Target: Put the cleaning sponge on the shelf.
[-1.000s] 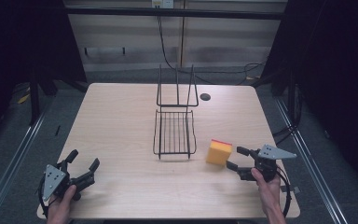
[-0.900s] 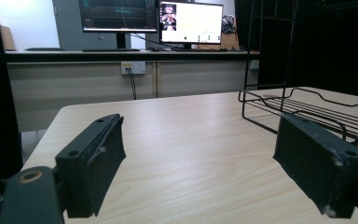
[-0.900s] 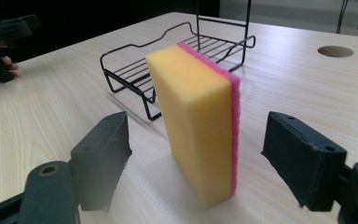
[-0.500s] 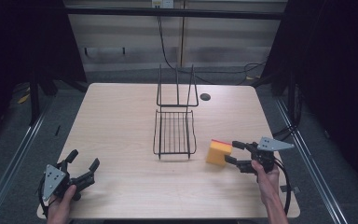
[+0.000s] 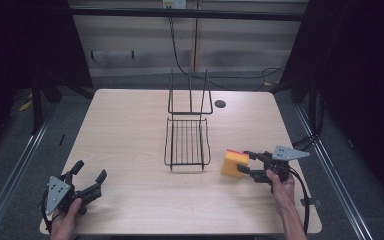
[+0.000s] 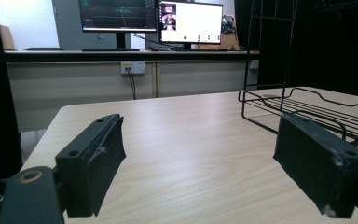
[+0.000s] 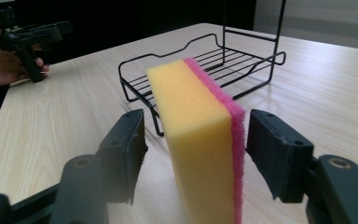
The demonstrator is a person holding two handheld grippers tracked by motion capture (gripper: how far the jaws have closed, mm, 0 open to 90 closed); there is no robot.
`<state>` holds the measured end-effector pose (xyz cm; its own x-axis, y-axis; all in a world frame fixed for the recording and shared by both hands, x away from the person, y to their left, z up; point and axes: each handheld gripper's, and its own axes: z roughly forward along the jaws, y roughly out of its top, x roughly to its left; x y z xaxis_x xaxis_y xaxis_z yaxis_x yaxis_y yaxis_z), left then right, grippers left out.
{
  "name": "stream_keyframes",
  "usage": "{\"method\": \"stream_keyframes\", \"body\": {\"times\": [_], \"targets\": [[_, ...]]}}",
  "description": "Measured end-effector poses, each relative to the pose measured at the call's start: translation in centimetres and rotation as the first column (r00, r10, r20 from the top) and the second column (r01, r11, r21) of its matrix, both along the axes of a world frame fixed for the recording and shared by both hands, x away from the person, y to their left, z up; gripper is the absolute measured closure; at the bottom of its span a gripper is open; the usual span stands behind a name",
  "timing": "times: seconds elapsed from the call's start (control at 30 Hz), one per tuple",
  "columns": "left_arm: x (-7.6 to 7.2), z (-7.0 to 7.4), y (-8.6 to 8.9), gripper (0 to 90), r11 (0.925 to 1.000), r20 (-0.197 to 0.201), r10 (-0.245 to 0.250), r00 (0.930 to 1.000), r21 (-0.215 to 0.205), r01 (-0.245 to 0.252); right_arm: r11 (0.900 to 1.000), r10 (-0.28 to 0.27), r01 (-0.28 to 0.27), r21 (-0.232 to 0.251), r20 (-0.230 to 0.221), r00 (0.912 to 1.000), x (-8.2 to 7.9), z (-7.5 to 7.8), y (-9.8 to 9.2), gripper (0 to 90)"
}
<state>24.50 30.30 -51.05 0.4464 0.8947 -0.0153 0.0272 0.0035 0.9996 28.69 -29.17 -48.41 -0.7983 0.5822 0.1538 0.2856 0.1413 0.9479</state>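
Your right gripper (image 5: 246,167) has moved in leftward on the yellow foam sponge with the pink scouring face (image 5: 233,163), and its jaws have just been closing around it. In the right gripper view the sponge (image 7: 200,140) stands on edge between the two black pads (image 7: 279,156): the right pad is just beside the pink face, while a gap remains at the yellow side, so the jaws are half drawn in and not yet pressing. The grasp is set up, in my judgement, but not made. The sponge stands on the pale wooden table (image 5: 130,130), right of centre, just right of the near right corner of the black wire rack (image 5: 187,142) and apart from it. Your left gripper (image 5: 87,185) rests at the near left corner with its jaws spread wide and nothing between them. There is bare table between the rack and your left hand, and more to the right of the rack. The near table edge lies close behind your right hand (image 5: 280,187); the rack's upright wire back (image 5: 190,92) rises at the far end, so a lifted sponge would best enter from the near side.
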Motion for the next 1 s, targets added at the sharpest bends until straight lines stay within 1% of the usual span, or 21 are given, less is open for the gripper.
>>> {"method": "stream_keyframes", "body": {"times": [0.07, 0.1, 0.17, 0.2, 0.27, 0.4, 0.6, 0.8, 0.9, 0.97, 1.0], "targets": [[0.00, 0.00, 0.00, 15.6, 1.0000, 0.000, 0.000, 1.0000, 0.000, 0.000, 1.000, 0.001, -0.001, 0.007, -0.005, 1.0000, 0.07, -0.10, 0.05, 40.1], [0.00, 0.00, 0.00, 15.6, 1.0000, 0.000, 0.000, 1.0000, 0.000, 0.000, 1.000, 0.004, -0.004, 0.008, 0.000, 1.0000, 0.10, -0.14, 0.07, 41.8], [0.00, 0.00, 0.00, 15.6, 1.0000, 0.000, 0.000, 1.0000, 0.001, 0.000, 1.000, 0.010, -0.011, 0.011, 0.003, 0.9999, 0.14, -0.19, 0.10, 42.4], [-0.01, 0.01, 0.02, 15.7, 1.0000, 0.001, 0.002, 1.0000, 0.003, -0.002, 1.000, 0.017, -0.017, 0.018, 0.007, 0.9998, 0.22, -0.31, 0.17, 45.7], [0.00, 0.01, 0.02, 15.6, 1.0000, 0.001, 0.003, 1.0000, 0.003, -0.003, 1.000, 0.015, -0.015, 0.022, 0.006, 0.9999, 0.27, -0.36, 0.25, 48.4], [0.00, 0.00, 0.00, 15.6, 1.0000, 0.000, 0.000, 1.0000, 0.000, 0.000, 0.999, 0.031, -0.031, 0.022, 0.011, 0.9995, 0.34, -0.49, 0.38, 55.0], [0.00, 0.01, 0.02, 15.7, 1.0000, 0.001, 0.002, 1.0000, 0.003, -0.002, 0.999, 0.037, -0.037, 0.015, 0.024, 0.9990, 0.25, -0.37, 0.38, 57.9], [0.00, 0.01, 0.02, 15.7, 1.0000, 0.001, 0.003, 1.0000, 0.003, -0.003, 0.999, 0.035, -0.036, 0.026, 0.032, 0.9989, 0.18, -0.22, 0.32, 58.7], [-0.01, 0.00, 0.00, 15.7, 1.0000, 0.000, -0.001, 1.0000, 0.000, 0.001, 0.999, 0.037, -0.037, 0.019, 0.038, 0.9986, 0.17, -0.19, 0.28, 58.7], [0.00, 0.01, 0.02, 15.7, 1.0000, 0.001, 0.002, 1.0000, 0.003, -0.002, 0.999, 0.036, -0.037, 0.029, 0.041, 0.9985, 0.05, 0.03, 0.30, 58.8], [0.01, 0.01, 0.02, 15.6, 1.0000, 0.001, 0.003, 1.0000, 0.004, -0.003, 0.999, 0.037, -0.038, 0.025, 0.042, 0.9985, 0.07, 0.10, 0.29, 58.9]]}}
